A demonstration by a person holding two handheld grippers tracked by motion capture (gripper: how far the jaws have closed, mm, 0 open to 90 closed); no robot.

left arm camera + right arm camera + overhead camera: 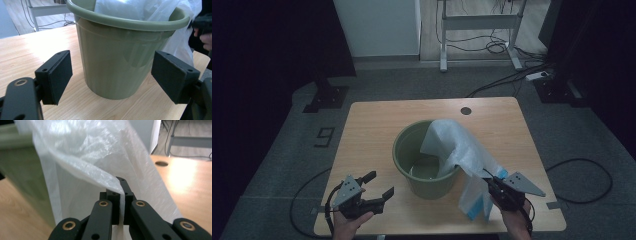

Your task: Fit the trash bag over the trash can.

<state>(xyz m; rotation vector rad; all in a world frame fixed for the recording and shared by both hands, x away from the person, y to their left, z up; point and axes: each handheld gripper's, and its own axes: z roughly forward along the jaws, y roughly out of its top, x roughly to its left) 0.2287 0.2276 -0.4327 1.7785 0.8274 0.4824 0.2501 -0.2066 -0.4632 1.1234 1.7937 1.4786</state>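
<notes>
At 4 o'clock of the bucket [427, 160], the right gripper [492, 186] pinches the plastic bag [459, 147] draped over the rim, while the left gripper [379, 187] waits spread at 8 o'clock.

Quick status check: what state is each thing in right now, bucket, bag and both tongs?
Green bucket: upright on the table, bag partly inside.
White plastic bag: draped over the bucket's rim, hanging down outside.
Left tongs: open, holding nothing.
Right tongs: shut on the bag.
</notes>
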